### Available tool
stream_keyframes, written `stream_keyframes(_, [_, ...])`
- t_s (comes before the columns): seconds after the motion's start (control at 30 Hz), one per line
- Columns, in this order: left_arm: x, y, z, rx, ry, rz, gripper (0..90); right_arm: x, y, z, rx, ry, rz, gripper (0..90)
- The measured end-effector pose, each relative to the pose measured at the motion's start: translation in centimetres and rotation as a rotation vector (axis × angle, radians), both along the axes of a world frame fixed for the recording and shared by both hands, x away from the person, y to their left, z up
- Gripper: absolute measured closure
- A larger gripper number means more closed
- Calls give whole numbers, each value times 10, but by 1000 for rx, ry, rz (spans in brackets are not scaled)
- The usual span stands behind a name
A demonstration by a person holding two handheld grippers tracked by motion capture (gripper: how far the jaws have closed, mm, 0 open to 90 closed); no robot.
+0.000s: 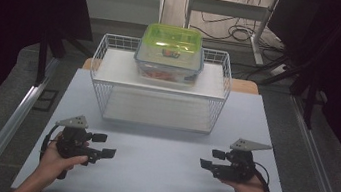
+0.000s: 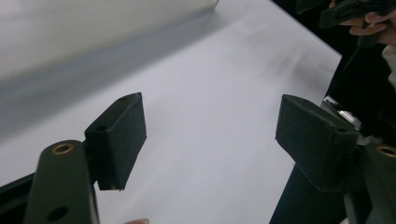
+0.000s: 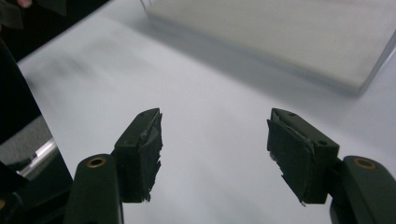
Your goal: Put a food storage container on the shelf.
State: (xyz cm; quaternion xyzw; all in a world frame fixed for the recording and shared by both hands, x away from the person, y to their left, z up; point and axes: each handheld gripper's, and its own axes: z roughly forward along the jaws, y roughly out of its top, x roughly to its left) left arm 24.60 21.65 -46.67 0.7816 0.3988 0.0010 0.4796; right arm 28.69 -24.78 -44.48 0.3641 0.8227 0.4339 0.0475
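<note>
A clear plastic food box with a lime-green snap lid sits on the upper shelf of a white wire rack at the far side of the pale grey table; the left gripper and right gripper rest low near the front edge, jaws apart, nothing between them, well apart from the box; it looks rigid, smooth, probably slippery and loaded, so taking both short sides under the lid rim seems safest.

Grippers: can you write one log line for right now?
left gripper: open, empty | right gripper: open, empty | lidded box: on wire basket
</note>
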Motion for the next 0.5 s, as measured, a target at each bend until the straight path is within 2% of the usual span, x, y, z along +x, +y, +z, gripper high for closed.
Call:
stream_keyframes(0.03, [-2, -1, -5, 10, 7, 6, 243, -5, 0, -12, -22, 15, 8, 352])
stream_keyframes(0.07, [-4, -1, -10, 18, 9, 11, 243, -5, 0, -12, -22, 15, 8, 352])
stream_keyframes(0.13, [-7, -1, -20, 44, 22, 14, 242, -9, -2, -27, -39, 39, 5, 352])
stream_keyframes(0.27, [-7, -2, -24, 58, 25, 16, 241, -8, -4, -38, -49, 57, -6, 350])
stream_keyframes(0.5, [-8, -2, -25, 66, 12, 29, 237, -7, -5, -40, -36, 41, -19, 341])
